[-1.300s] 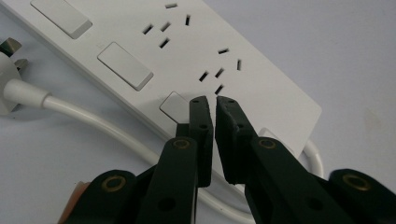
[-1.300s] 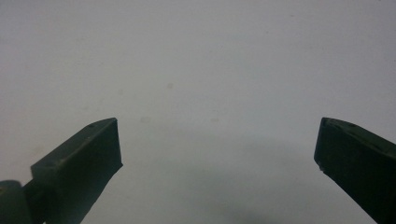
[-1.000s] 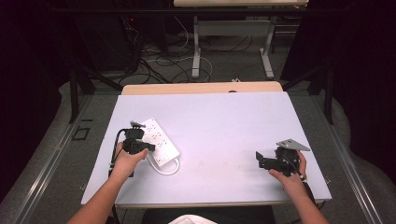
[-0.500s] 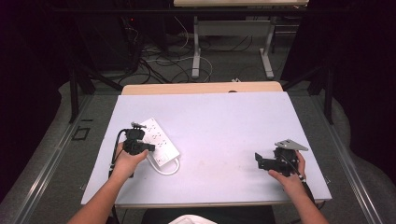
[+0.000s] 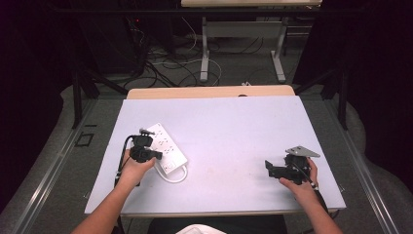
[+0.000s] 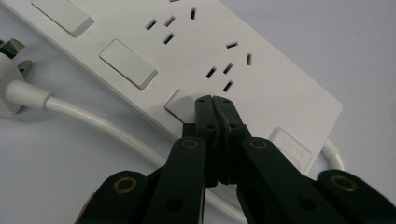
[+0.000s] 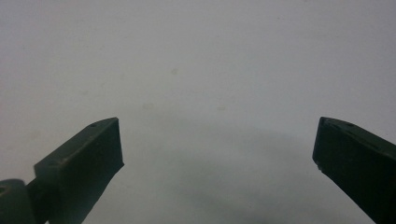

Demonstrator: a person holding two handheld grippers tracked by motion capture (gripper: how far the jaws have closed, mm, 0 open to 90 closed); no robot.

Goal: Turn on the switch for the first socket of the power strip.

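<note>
A white power strip lies on the left part of the pale table, its white cable looping at its near end. My left gripper hovers over the strip's near half. In the left gripper view its jaws are shut together with nothing between them, and the left gripper's tips rest against one of the strip's white rocker switches. The strip shows several sockets and switches, with its plug lying at the left. My right gripper sits low over the bare table at the right, its jaws wide open and empty.
The table's wooden far edge borders a dark floor with cables and desk legs behind. The person's forearms come in from the near edge. Bare tabletop lies under the right gripper.
</note>
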